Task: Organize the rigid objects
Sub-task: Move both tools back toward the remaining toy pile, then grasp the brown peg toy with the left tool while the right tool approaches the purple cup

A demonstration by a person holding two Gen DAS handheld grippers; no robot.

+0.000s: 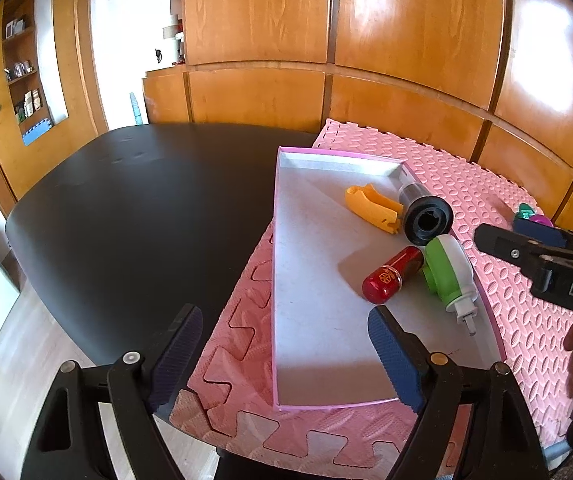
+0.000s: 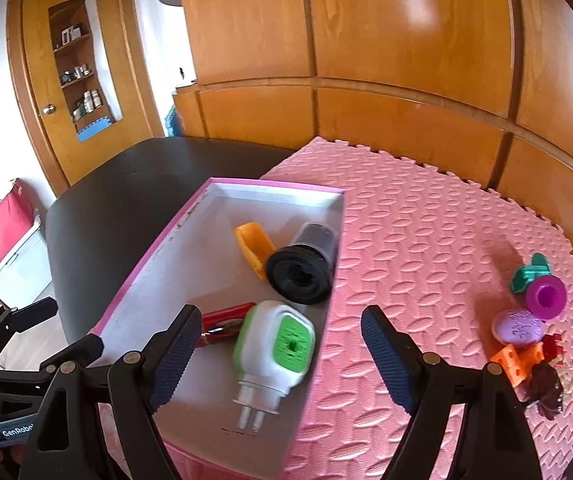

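Pink foam mat point(image 1: 486, 208) of interlocking tiles covers the right part of a black table point(image 1: 126, 208), and on it lies a shallow pink-edged cardboard box point(image 1: 314, 280) with a pale floor. Inside the box, toward its right wall, sit a yellow plastic clip point(image 1: 374, 208), a black cylindrical jar lying on its side point(image 1: 426, 216), a red glossy capsule-shaped case point(image 1: 392, 276) and a green and white plug-in device point(image 1: 448, 276) with its prongs toward the near end.

Only the right wrist view shows the loose pieces on the mat's right side: a teal plastic piece point(image 2: 528, 274), a purple spool point(image 2: 546, 298), a lilac oval pebble-like piece point(image 2: 520, 326), an orange perforated block point(image 2: 510, 364) and a dark brown figure point(image 2: 546, 396). The left wrist view catches just the teal and purple ones at its right edge, and it alone shows the red case whole.

The left claw point(image 1: 286, 356) is released, jaws spread over the box's near left corner, nothing between them. The right claw point(image 2: 280, 354) is also released, jaws wide above the plug-in device and the box's right wall, not touching either.
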